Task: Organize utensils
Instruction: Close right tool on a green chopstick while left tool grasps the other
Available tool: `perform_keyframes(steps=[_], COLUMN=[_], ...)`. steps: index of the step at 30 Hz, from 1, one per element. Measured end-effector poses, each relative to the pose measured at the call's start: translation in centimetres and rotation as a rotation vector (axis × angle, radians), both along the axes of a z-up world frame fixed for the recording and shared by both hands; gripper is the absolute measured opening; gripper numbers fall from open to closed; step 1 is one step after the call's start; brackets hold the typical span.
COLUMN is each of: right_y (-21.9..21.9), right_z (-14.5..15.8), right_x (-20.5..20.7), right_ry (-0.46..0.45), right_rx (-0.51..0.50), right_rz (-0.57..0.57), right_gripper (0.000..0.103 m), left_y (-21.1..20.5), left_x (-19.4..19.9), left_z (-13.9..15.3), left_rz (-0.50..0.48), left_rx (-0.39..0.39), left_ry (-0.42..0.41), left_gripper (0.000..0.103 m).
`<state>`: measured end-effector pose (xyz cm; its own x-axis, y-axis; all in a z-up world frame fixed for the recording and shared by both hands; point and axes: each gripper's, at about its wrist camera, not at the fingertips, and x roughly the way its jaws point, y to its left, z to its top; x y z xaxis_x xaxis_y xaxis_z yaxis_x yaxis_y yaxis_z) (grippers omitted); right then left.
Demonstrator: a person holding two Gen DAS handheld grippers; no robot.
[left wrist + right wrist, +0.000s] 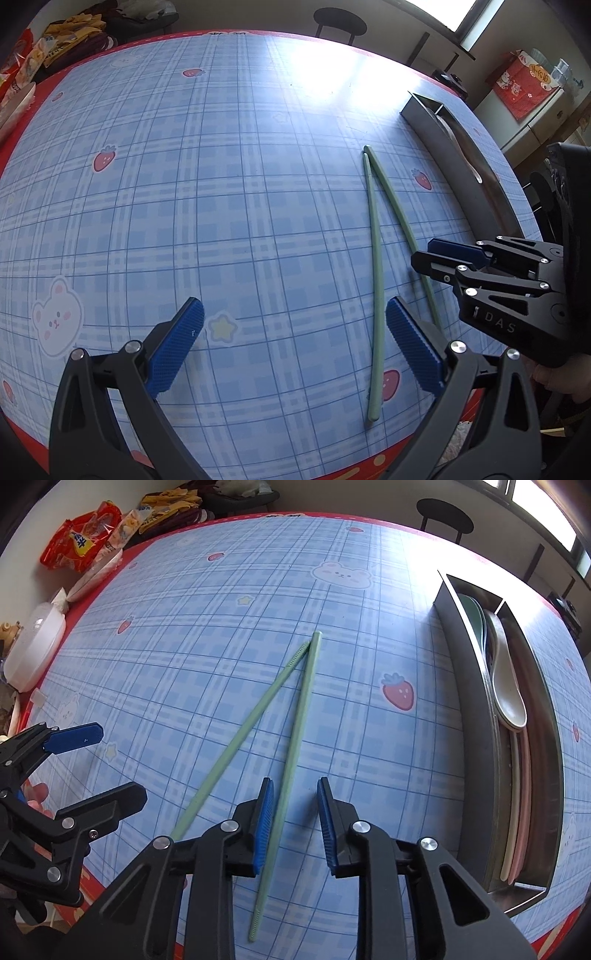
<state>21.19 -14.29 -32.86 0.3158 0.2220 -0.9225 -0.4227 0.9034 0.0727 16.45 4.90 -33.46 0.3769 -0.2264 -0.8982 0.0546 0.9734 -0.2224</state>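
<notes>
Left wrist: left hand-held gripper (pixel 293 345) wide open, empty, over the surface (pixel 221 184); two green chopsticks (pixel 373 280) lie in a V.

Right wrist: right hand-held gripper (pixel 295 827) narrowed, straddling one chopstick (pixel 291 760), pads not pressing. Steel tray (pixel 476 716) holds spoons (pixel 506 686).

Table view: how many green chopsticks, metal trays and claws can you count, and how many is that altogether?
Green chopsticks: 2
Metal tray: 1
Claws: 2, the left claw and the right claw
Total: 5
The spoons inside the tray are stacked too closely to count.
</notes>
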Motion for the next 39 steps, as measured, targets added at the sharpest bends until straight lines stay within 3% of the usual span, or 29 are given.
perform_keyframes(steps=[2, 3, 14, 27, 39], right_y=[-0.6, -1.0, -2.9, -4.1, -4.5], right_z=[0.0, 0.0, 0.0, 0.0, 0.0], right_x=[0.0, 0.1, -0.2, -0.5, -0.4], right_ry=[0.004, 0.007, 0.018, 0.027, 0.038], right_rx=[-0.001, 0.005, 0.043, 0.085, 0.112], right_rz=[-0.014, -0.027, -0.088, -0.086, -0.091], right_gripper=[0.007, 0.006, 0.006, 0.006, 0.006], left_y=[-0.3, -0.5, -4.7, -7.5, -7.4], left_x=[0.2, 0.3, 2.9, 5.2, 5.3], left_z=[-0.1, -0.1, -1.2, -2.4, -2.6], left_rz=[-0.002, -0.003, -0.093, -0.155, -0.144], left_rx=[0.000, 0.001, 0.078, 0.238, 0.243], left_ry=[0.001, 0.001, 0.002, -0.010, 0.001], left_gripper=[0.097, 0.097, 0.097, 0.098, 0.099])
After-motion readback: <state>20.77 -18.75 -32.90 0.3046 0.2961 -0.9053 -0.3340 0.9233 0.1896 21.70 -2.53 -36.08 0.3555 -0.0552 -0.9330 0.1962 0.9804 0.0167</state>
